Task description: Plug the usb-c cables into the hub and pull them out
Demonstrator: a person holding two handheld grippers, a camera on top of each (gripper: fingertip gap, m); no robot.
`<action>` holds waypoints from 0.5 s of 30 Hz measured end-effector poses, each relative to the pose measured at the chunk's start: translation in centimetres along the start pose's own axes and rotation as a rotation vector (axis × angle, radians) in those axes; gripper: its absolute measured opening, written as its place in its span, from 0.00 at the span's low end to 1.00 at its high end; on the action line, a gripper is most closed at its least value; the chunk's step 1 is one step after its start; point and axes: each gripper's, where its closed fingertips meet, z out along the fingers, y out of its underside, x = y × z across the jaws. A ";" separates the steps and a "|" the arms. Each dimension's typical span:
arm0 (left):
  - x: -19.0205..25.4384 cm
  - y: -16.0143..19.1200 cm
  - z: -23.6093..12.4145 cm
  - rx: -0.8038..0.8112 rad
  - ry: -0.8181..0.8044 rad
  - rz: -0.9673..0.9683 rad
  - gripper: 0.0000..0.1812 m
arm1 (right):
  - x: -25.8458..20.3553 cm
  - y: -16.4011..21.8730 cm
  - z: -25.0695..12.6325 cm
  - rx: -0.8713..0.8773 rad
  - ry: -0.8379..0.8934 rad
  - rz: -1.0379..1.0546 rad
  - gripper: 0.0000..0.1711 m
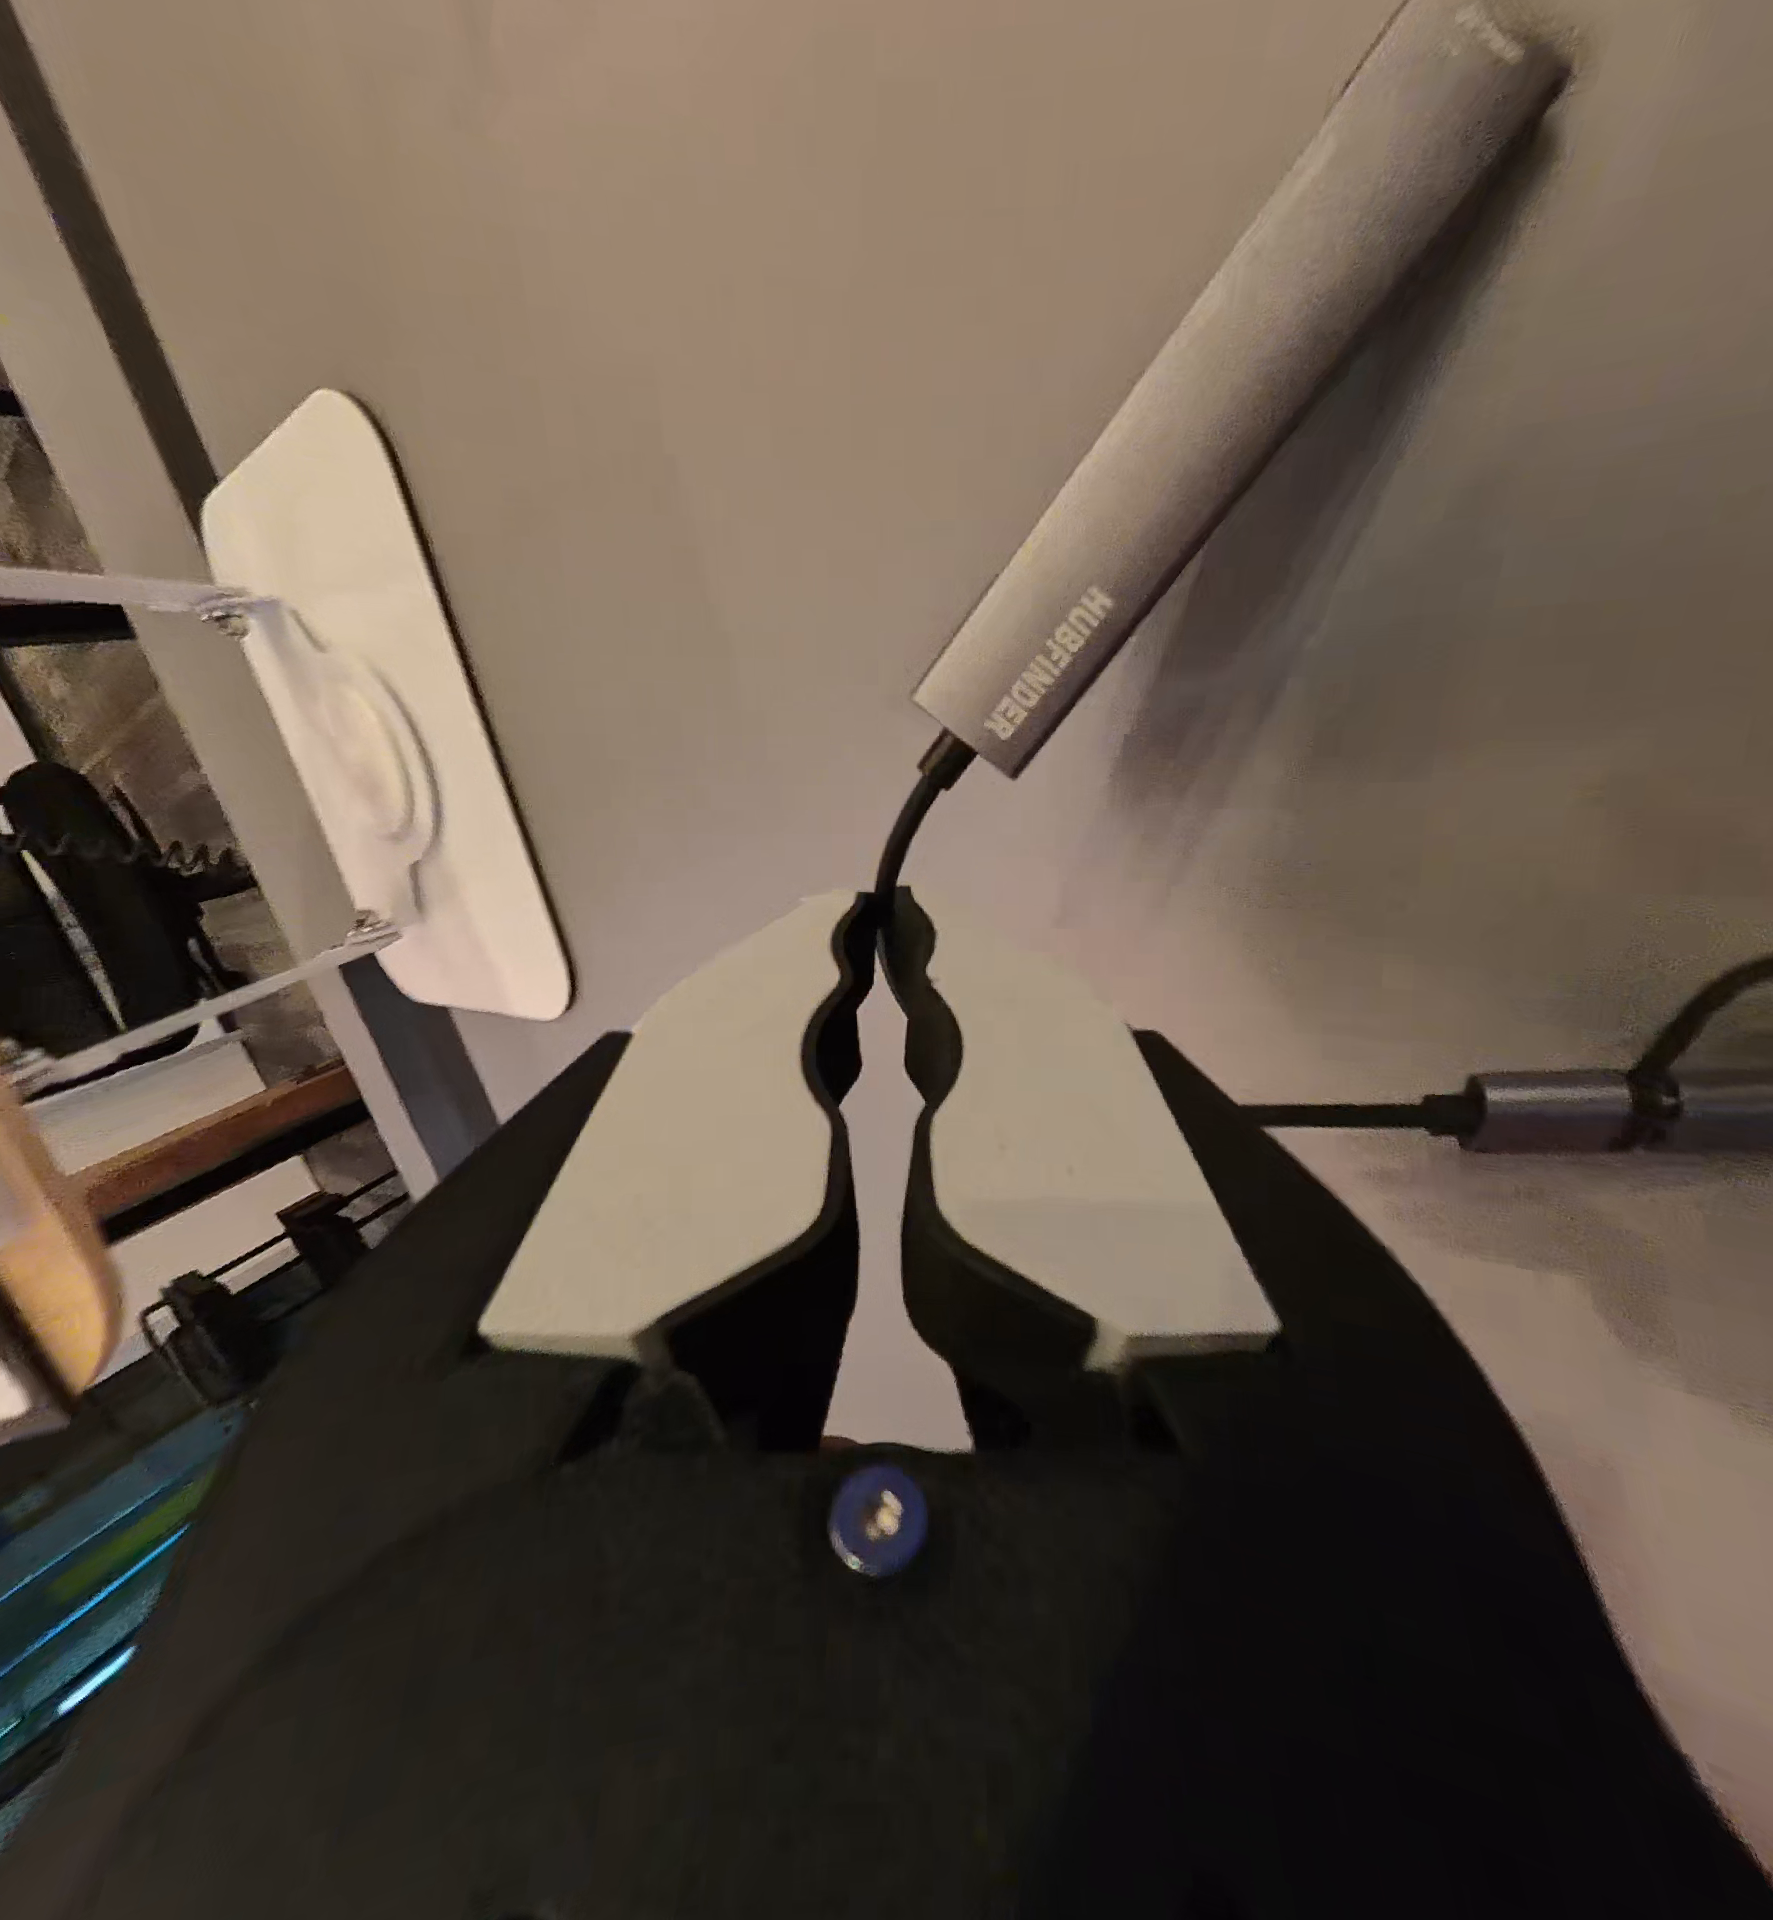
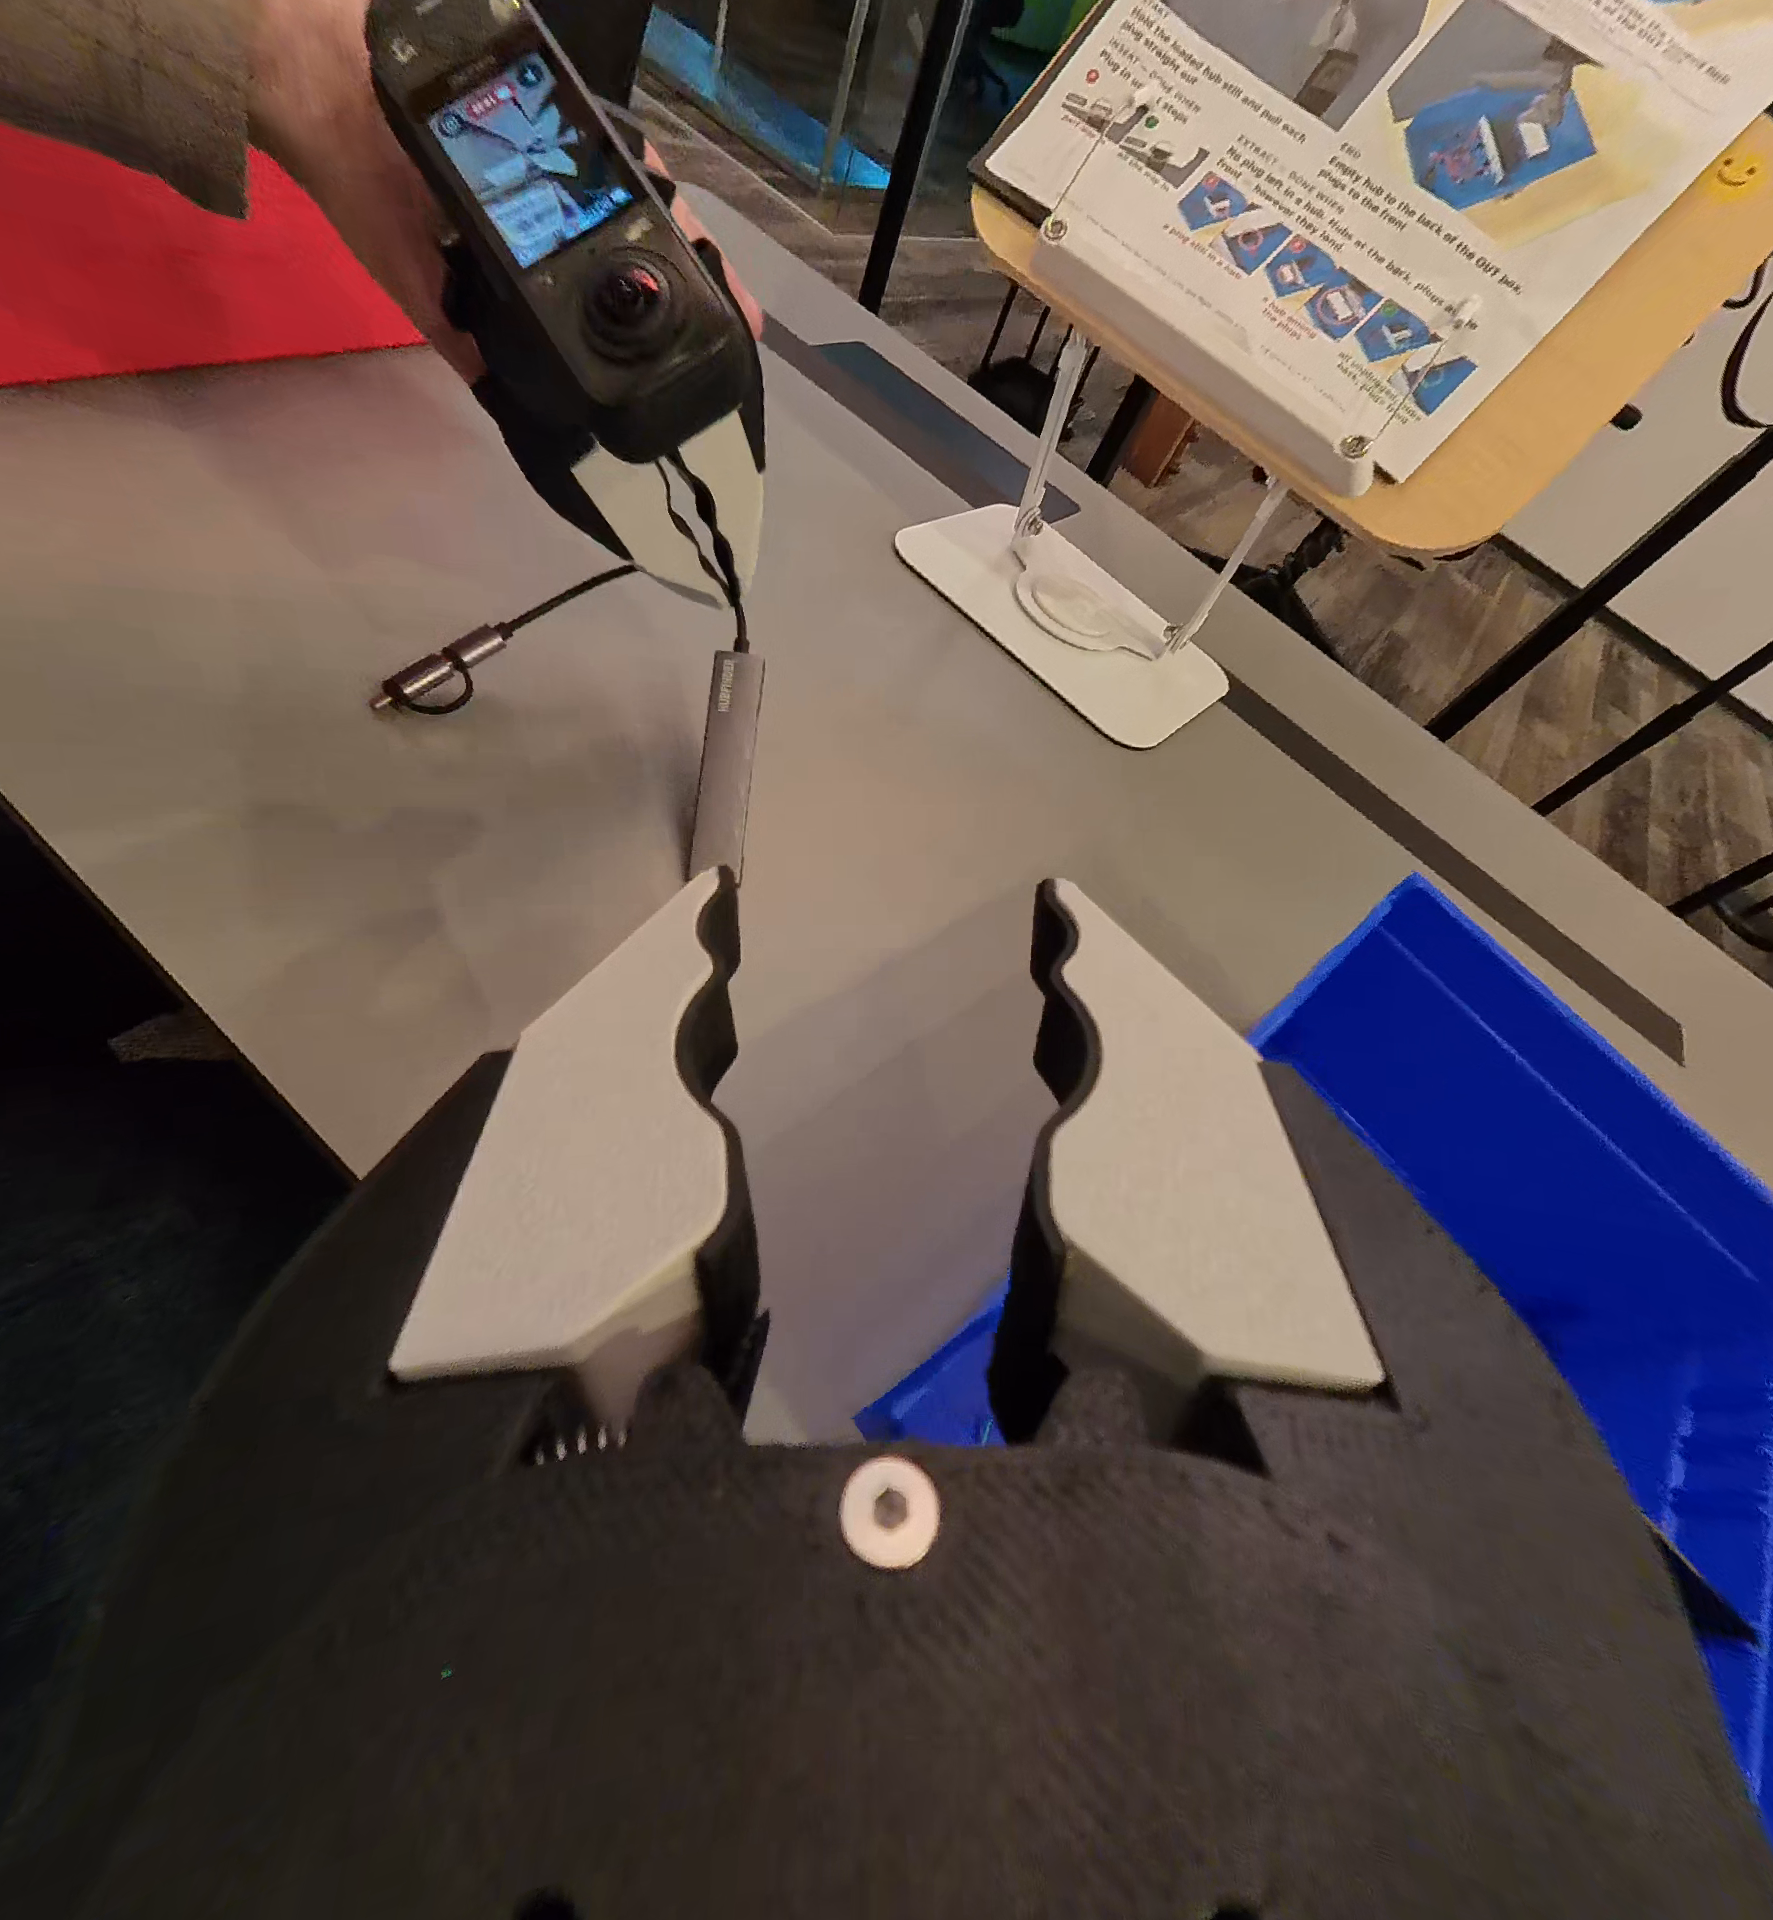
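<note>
A long grey hub (image 1: 1225,405) hangs tilted over the grey table, its far end touching or near the surface. My left gripper (image 1: 882,920) is shut on the hub's short black cable (image 1: 903,831) just behind the hub. The cable's plug end with a grey adapter (image 1: 1630,1112) lies on the table to the right. In the right wrist view the hub (image 2: 728,769) stands slanted ahead, held by the left gripper (image 2: 731,587). My right gripper (image 2: 882,914) is open and empty, just short of the hub's lower end.
A blue bin (image 2: 1547,1195) sits at the right, under my right gripper. A white stand base (image 2: 1058,613) holds a wooden board with an instruction sheet (image 2: 1329,197). The table edge (image 2: 134,935) runs along the left. A red mat (image 2: 82,270) lies far left. Tip to tip, the grippers are about 25 centimetres apart.
</note>
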 end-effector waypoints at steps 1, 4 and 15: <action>0.3 -0.2 0.4 0.007 0.014 -0.011 0.01 | -0.2 0.0 0.1 0.000 -0.005 0.001 0.32; 1.2 -0.4 1.5 0.005 0.040 -0.012 0.01 | -0.6 -0.1 0.2 0.005 -0.017 -0.001 0.32; 0.6 0.8 -0.6 0.010 -0.065 -0.077 0.24 | -1.4 -0.6 0.6 0.008 -0.037 -0.009 0.32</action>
